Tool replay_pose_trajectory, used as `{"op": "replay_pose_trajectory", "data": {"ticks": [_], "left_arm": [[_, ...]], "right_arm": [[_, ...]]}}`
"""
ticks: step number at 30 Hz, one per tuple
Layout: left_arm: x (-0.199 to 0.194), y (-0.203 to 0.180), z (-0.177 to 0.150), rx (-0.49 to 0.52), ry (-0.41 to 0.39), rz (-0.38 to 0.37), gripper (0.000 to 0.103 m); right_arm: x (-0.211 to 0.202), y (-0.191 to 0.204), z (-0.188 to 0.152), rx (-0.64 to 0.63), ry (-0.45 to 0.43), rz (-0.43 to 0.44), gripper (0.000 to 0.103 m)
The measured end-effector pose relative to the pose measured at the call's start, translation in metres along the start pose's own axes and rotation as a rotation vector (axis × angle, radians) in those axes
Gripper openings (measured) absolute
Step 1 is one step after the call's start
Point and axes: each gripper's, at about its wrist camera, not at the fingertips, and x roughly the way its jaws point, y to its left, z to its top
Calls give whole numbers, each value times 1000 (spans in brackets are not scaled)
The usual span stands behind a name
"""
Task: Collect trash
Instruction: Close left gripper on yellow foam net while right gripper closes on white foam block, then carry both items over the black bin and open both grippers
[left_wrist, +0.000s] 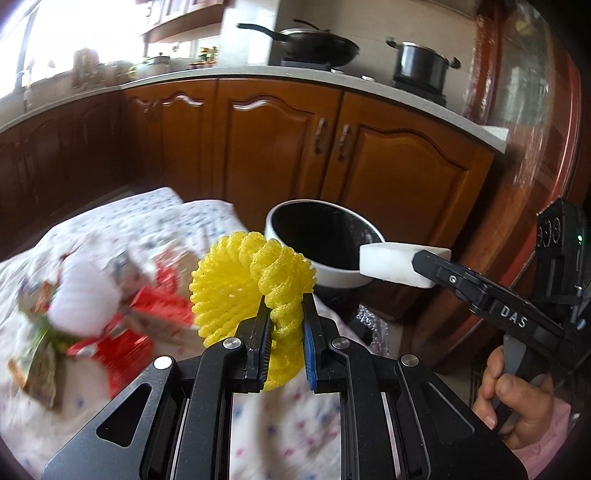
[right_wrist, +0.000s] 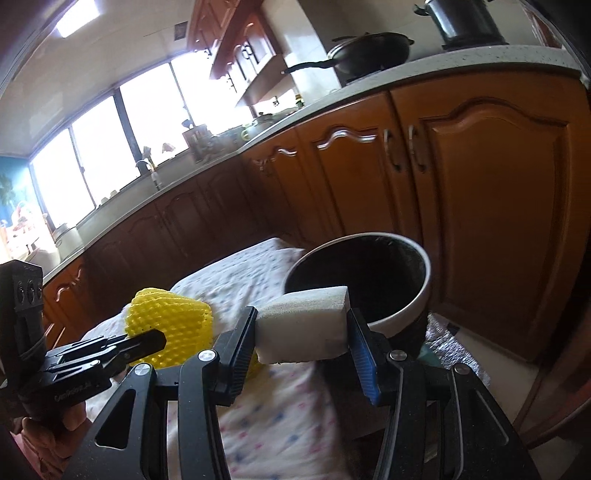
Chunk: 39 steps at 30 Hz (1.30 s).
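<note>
My left gripper (left_wrist: 286, 302) is shut on a yellow foam fruit net (left_wrist: 251, 273), held above the patterned tablecloth (left_wrist: 280, 435). My right gripper (right_wrist: 301, 325) is shut on a white foam block (right_wrist: 303, 325). In the left wrist view that block (left_wrist: 388, 262) hangs over the near rim of the round bin (left_wrist: 332, 273), white outside and black inside. In the right wrist view the bin (right_wrist: 402, 310) stands just beyond the block, and the yellow net (right_wrist: 170, 317) shows at the left in the left gripper (right_wrist: 162, 341). Red and green wrappers (left_wrist: 122, 325) lie blurred on the cloth.
Wooden kitchen cabinets (left_wrist: 280, 147) run behind the bin under a pale counter (left_wrist: 406, 96) bearing a wok (left_wrist: 317, 44) and a pot (left_wrist: 421, 62). A hand (left_wrist: 517, 402) grips the right tool's handle. A silvery bag (right_wrist: 450, 343) lies on the floor by the bin.
</note>
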Motion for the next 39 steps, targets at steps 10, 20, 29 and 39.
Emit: {"op": "replay_pose_trajectory", "data": {"ticks": [10, 20, 29, 39], "left_arm": [[58, -26, 48, 33, 64, -54, 13], [138, -36, 84, 29, 231, -48, 13], [161, -37, 84, 24, 269, -33, 50], [138, -29, 88, 28, 208, -11, 62]], "right_arm": [[39, -37, 37, 6, 43, -42, 50], [81, -63, 57, 14, 150, -61, 52], [100, -75, 60, 47, 195, -47, 61], [77, -73, 55, 97, 139, -35, 69]]}}
